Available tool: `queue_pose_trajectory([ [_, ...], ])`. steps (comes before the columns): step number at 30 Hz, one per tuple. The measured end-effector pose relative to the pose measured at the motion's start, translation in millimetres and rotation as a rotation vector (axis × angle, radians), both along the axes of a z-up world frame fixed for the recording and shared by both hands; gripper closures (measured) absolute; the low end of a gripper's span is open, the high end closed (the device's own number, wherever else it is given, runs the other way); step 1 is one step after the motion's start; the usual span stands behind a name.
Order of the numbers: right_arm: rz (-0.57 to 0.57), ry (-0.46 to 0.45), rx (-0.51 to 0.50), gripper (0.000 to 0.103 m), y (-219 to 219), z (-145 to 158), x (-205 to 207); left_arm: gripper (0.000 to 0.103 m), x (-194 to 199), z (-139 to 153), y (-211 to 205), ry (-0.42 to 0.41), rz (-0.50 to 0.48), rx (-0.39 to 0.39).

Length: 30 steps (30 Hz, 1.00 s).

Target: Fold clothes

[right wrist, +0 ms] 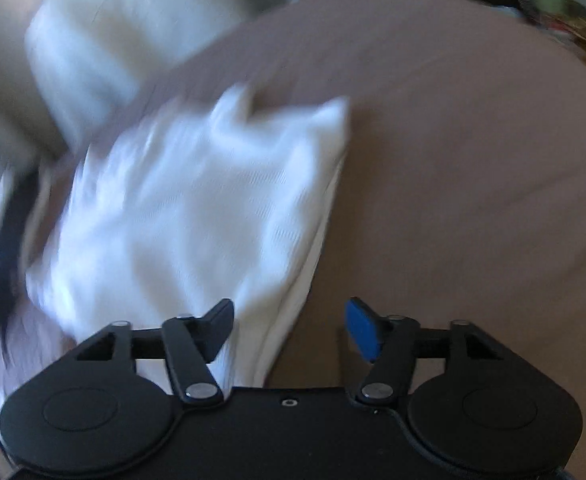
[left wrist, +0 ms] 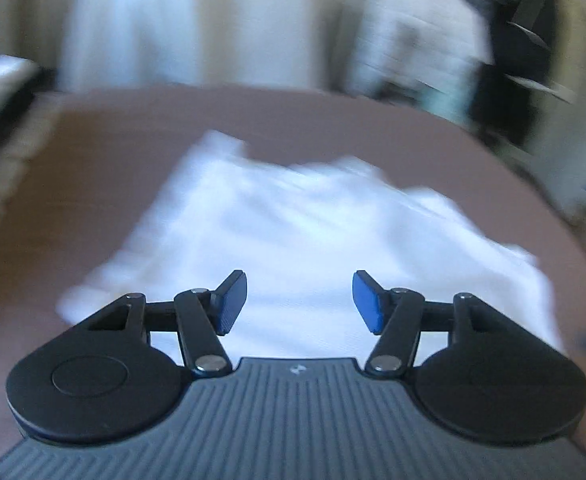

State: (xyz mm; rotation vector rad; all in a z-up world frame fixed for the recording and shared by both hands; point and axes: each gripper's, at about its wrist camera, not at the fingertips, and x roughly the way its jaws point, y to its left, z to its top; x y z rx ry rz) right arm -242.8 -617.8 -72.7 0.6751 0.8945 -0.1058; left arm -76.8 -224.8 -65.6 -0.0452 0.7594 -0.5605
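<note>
Left wrist view: the left gripper (left wrist: pixel 299 300) gapes wide and empty above a rumpled white cloth garment (left wrist: pixel 293 232) on a brown fabric surface (left wrist: pixel 93 184); the right gripper (right wrist: pixel 289 330) likewise.

one white garment (left wrist: pixel 293 232) lies on one brown table (left wrist: pixel 133 160). two grippers hang over that table: the left gripper (left wrist: pixel 300 300) above the garment's near edge, the right gripper (right wrist: pixel 289 330) at the garment's right border. each shows two fingers, four in all, with blue pads (left wrist: pixel 367 300).
</note>
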Motion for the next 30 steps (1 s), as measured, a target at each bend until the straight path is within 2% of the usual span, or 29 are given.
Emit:
queue_pose_trajectory([
  [3, -0.094, -0.042, 0.142, 0.026, -26.5, -6.1, -0.3, 0.045, -28.2, -16.6, -44.6, 0.004, -0.177, 0.030],
  [5, -0.090, -0.033, 0.291, 0.025, -31.3, -23.3, -5.9, 0.045, -53.4, -26.7, -70.4, -0.021, -0.276, 0.087],
  [8, -0.050, 0.015, 0.403, 0.023, -11.3, -54.4, 3.5, 0.045, -79.2, -28.7, -86.5, -0.064, -0.373, 0.101],
  [11, -0.055, 0.068, 0.400, 0.022, 8.3, -73.9, 9.2, 0.045, -96.9, -14.9, -89.9, -0.149, -0.428, 0.069],
  [13, -0.053, 0.031, 0.381, 0.022, 16.7, -74.7, 13.1, 0.044, -99.6, -6.2, -94.6, -0.212, -0.463, 0.067],
  [14, -0.037, 0.005, 0.383, 0.025, 18.9, -73.1, 15.3, 0.041, -103.5, -3.5, -96.5, -0.240, -0.479, 0.071],
  [15, -0.025, -0.015, 0.387, 0.049, 21.6, -71.7, 19.0, 0.037, -106.5, -3.4, -97.7, -0.252, -0.492, 0.074],
  [16, -0.022, -0.028, 0.390, 0.082, 23.7, -70.4, 22.6, 0.034, -107.9, -5.1, -99.0, -0.253, -0.502, 0.073],
  [17, -0.018, -0.041, 0.393, 0.088, 25.8, -69.0, 26.2, 0.034, -109.3, -6.8, -100.2, -0.254, -0.512, 0.071],
  [20, -0.012, -0.085, 0.391, 0.089, 30.3, -58.8, 37.4, 0.034, -113.3, -5.9, -97.9, -0.268, -0.520, 0.015],
  [24, 0.060, -0.150, 0.362, 0.089, 39.0, -23.7, 67.2, 0.033, -117.8, -2.7, -96.8, -0.285, -0.532, -0.057],
  [26, 0.118, -0.182, 0.356, 0.089, 44.6, -6.3, 82.8, 0.028, -116.1, -4.5, -103.6, -0.279, -0.533, -0.068],
  [30, 0.223, -0.223, 0.403, 0.089, 60.8, 8.2, 106.3, 0.008, -104.7, -19.9, -108.6, -0.302, -0.442, -0.121],
])
